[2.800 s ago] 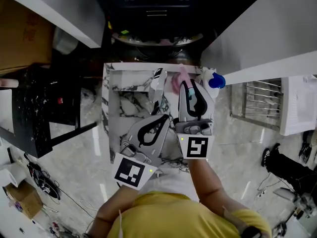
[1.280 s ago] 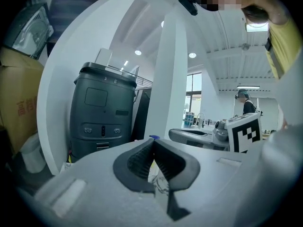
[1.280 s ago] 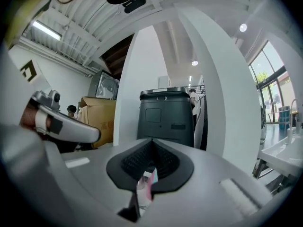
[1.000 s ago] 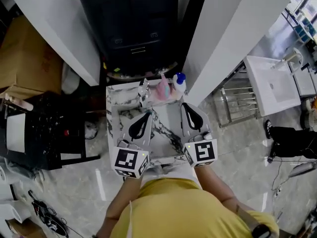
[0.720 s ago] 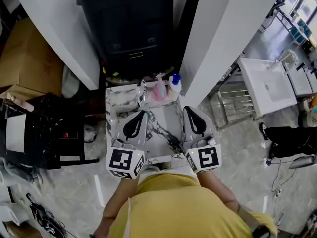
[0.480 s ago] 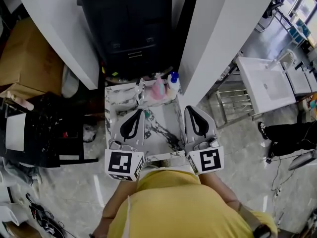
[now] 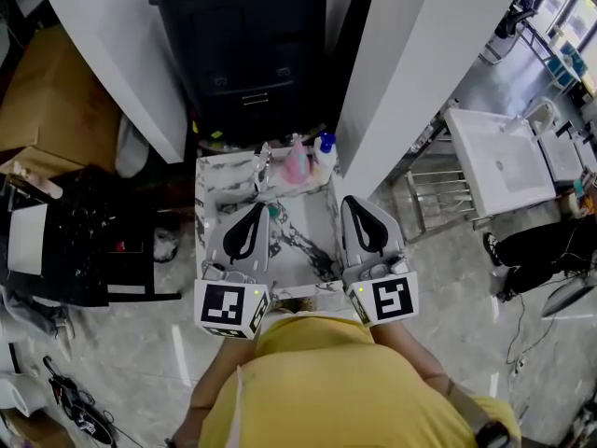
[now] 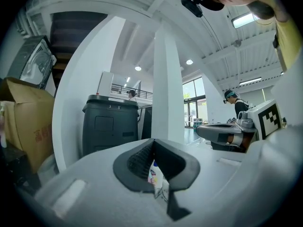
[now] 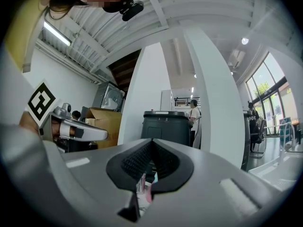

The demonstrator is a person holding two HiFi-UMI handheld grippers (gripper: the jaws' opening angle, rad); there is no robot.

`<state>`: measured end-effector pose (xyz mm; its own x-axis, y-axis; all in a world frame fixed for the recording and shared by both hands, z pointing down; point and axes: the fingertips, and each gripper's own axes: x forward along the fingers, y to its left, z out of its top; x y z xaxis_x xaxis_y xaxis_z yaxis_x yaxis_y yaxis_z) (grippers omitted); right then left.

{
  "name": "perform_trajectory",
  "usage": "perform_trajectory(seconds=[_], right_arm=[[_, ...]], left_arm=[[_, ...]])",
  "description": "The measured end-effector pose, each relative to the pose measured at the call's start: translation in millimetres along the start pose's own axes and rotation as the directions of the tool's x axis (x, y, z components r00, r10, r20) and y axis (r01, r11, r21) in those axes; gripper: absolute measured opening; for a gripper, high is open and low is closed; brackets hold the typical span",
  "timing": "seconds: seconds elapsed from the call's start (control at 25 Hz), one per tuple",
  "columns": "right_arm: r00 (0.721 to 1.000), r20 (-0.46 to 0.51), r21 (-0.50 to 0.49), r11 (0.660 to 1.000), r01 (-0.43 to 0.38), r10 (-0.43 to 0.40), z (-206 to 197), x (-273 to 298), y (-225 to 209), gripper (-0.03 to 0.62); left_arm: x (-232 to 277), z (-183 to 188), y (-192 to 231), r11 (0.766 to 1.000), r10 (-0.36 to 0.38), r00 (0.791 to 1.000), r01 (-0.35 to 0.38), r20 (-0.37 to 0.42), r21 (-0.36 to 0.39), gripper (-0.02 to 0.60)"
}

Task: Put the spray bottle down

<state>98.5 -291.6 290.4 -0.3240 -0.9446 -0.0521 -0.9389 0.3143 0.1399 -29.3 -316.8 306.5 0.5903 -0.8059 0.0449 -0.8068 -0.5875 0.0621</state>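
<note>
Standing free at the far edge of the table (image 7: 300, 243), the pink spray bottle (image 7: 295, 163) seems already put down. The left gripper (image 7: 260, 207) and the right gripper (image 7: 351, 201) have drawn back to the near side, both closed and empty.

— What is reading clearly here?

— The black bin (image 7: 252, 54) is showing a white 8 on its lid in the head view. From both gripper views the same lid edge is showing that 8 with another digit beside it, looking like a 3.

— Anything else carrying print?

— The cardboard box (image 8: 33, 131) is carrying red characters on its side, but they are blurring past reading. The white bottle (image 8: 153, 174) is wearing a colourful label, and its print is coming out too small to read.
</note>
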Motion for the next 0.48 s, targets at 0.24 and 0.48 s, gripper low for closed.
perform_trajectory(seconds=[0.24,0.48], right_arm=[[1.0,-0.023,-0.01,1.0,-0.017,0.017,-4.7,-3.2,-3.6,0.0],[1.0,0.01,-0.007,1.0,-0.021,0.021,-7.6,-10.7,-9.3,0.0]], left_arm=[[-0.2,-3.0,-7.8,1.0,0.006,1.0,-0.006,-0.003,-0.001,-0.002],[-1.4,-8.4,-14.0,1.0,0.012,1.0,-0.012,0.0,0.003,-0.002]])
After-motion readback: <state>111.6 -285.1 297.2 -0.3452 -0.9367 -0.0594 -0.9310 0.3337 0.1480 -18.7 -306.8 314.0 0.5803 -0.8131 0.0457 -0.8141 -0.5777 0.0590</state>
